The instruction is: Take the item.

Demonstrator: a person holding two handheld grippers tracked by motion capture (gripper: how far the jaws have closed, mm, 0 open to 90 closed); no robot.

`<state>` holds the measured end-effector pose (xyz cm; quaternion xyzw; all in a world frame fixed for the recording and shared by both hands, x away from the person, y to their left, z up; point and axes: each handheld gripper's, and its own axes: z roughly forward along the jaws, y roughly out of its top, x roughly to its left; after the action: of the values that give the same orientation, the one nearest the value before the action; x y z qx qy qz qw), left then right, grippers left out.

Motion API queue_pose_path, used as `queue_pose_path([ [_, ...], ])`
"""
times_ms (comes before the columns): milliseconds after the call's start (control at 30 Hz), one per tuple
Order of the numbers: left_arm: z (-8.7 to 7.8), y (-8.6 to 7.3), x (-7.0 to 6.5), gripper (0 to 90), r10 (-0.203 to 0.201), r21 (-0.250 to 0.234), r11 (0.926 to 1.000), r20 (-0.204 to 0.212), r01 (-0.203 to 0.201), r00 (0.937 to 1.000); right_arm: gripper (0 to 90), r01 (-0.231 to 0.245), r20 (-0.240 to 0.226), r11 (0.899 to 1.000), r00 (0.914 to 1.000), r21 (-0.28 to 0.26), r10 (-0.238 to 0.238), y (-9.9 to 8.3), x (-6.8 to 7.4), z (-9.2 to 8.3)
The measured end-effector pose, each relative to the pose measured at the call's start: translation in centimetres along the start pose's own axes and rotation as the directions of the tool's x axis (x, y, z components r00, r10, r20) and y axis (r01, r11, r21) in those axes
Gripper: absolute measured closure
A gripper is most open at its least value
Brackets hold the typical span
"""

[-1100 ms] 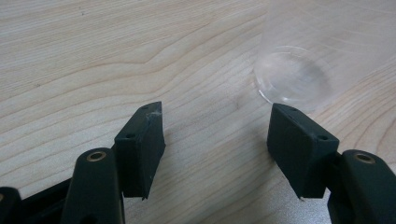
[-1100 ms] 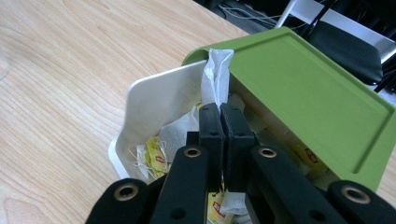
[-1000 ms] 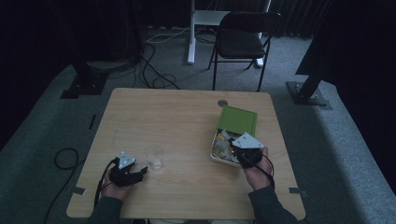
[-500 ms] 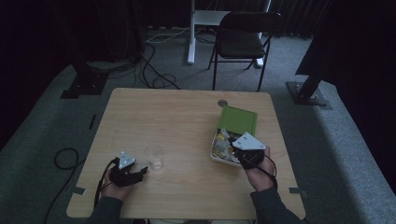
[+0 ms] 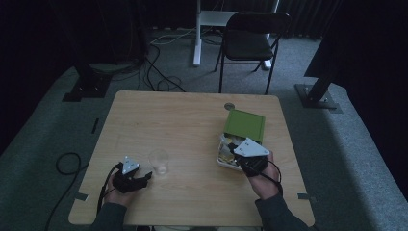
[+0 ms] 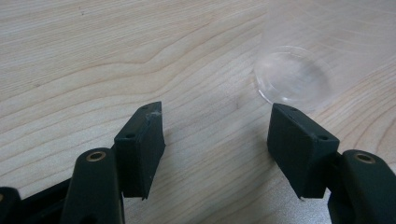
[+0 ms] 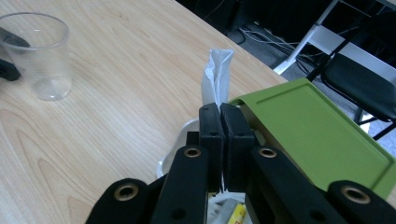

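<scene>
Right gripper (image 7: 219, 109) jaws clenched on a white packet (image 7: 216, 77), held upright over the white tray (image 5: 222, 159) near the table's (image 5: 192, 115) right edge; green lid (image 5: 245, 125) just behind. Left gripper (image 6: 215, 135) jaws released, resting near the front left corner, just beside the clear plastic cup (image 6: 299, 56), nothing between them.

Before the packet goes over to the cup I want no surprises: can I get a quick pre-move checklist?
1. Right tongs shut on the white packet: ok.
2. Packet lifted clear of the box: cannot tell.
3. Clear cup upright on the table: ok.
4. Cup looks empty: ok.
5. Left tongs gripping the cup: not ok, open, with the cup just beyond the tips.
6. Bare tabletop between box and cup: ok.
</scene>
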<state>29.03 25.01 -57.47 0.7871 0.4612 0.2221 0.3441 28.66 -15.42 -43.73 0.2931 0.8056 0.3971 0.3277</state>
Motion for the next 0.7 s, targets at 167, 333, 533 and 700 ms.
queue_pose_path([
  [167,0.0,0.0,0.0,37.5,0.000,0.001,1.0000,0.000,0.000,1.0000,88.5,0.006,-0.020,1.000,0.9998,0.003,-0.006,0.3,0.4,0.2],
  [333,0.0,0.0,0.0,37.5,0.000,0.000,1.0000,0.000,0.000,1.0000,88.5,0.019,-0.034,1.000,0.9993,0.002,-0.019,0.6,0.8,0.4],
  [533,0.0,0.0,0.0,37.5,0.001,0.002,1.0000,0.001,-0.001,1.0000,88.5,0.029,-0.048,1.000,0.9984,-0.009,-0.029,1.0,1.3,0.5],
  [700,0.0,0.0,0.0,37.4,0.000,0.001,1.0000,0.000,0.000,1.0000,88.5,0.027,-0.062,1.000,0.9977,-0.015,-0.028,1.4,1.6,0.7],
])
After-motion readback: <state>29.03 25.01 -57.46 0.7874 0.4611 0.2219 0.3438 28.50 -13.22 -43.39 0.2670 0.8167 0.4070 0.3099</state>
